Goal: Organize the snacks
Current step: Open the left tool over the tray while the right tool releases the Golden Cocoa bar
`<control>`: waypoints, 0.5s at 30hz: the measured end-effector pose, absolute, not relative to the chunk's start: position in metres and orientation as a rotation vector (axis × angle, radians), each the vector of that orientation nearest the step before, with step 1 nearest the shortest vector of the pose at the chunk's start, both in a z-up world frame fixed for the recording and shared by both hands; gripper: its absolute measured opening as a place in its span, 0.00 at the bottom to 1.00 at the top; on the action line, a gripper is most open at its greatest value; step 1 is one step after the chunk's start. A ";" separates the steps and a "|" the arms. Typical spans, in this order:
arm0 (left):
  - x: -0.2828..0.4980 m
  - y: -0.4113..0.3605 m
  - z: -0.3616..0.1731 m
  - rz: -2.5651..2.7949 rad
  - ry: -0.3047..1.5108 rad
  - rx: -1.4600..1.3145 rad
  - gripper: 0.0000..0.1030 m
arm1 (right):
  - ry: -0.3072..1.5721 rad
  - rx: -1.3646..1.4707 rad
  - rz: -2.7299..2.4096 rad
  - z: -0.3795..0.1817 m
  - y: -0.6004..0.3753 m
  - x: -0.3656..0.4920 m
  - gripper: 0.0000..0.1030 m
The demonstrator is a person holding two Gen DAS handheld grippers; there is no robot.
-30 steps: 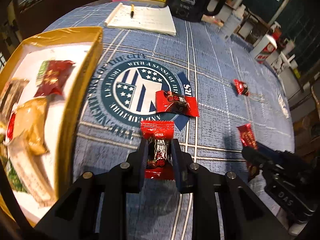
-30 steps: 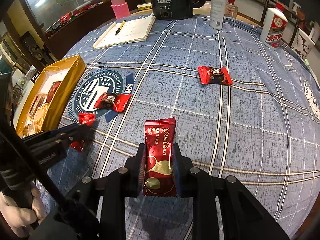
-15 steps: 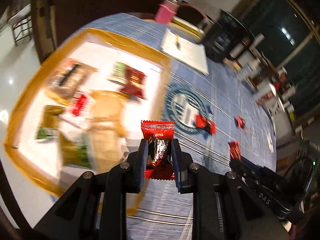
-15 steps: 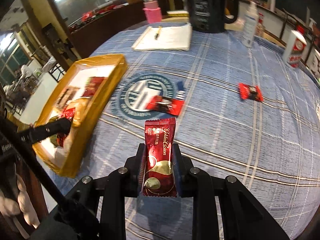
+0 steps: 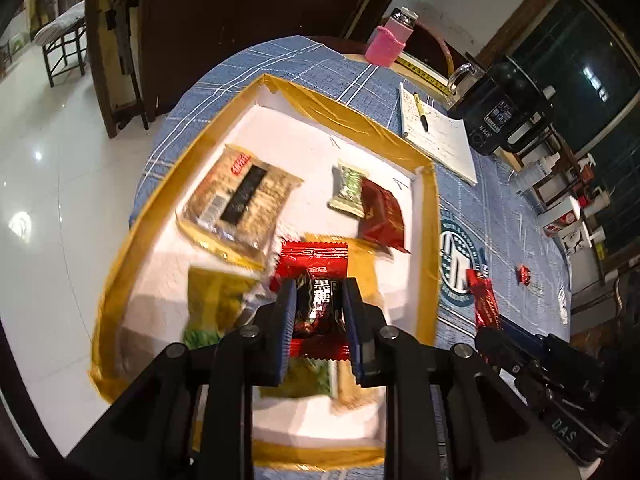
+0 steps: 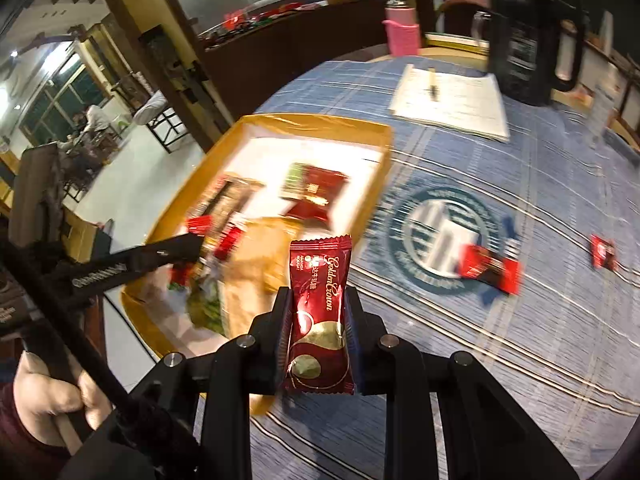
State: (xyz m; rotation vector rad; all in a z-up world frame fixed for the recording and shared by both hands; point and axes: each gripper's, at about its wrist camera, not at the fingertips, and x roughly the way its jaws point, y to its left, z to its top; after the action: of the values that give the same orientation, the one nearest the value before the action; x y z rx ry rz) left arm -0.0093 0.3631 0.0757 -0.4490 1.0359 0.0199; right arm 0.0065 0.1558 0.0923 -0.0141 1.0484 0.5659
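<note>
The left gripper (image 5: 319,312) pinches a red-and-black crimped-end candy wrapper with white characters (image 5: 316,280), held above the gold-rimmed, white-floored cardboard tray (image 5: 430,216) of snack packets. The right gripper (image 6: 316,338) clamps a glossy dark-red oblong candy bar wrapper with gold script (image 6: 320,316) upright, over the blue plaid tablecloth (image 6: 540,320) beside the tray's near corner.

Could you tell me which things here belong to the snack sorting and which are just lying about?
Part of the job:
left gripper, shut on a black-and-red candy
right gripper, shut on a Golden Crown bar
gold tray with snacks inside
two loose candies on the cloth

Just lying about:
notepad and pen
black kettle
pink-sleeved bottle
</note>
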 end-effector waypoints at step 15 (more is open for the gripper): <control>0.052 0.383 0.048 -0.065 1.103 -0.430 0.25 | 1.098 -0.102 0.505 0.054 0.221 0.044 0.24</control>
State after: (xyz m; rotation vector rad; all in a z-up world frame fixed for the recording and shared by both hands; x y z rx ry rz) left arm 0.0522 0.3831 0.0479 -0.4296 1.1034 -0.0647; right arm 0.0436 0.2208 0.0538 -0.1016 1.0981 0.5049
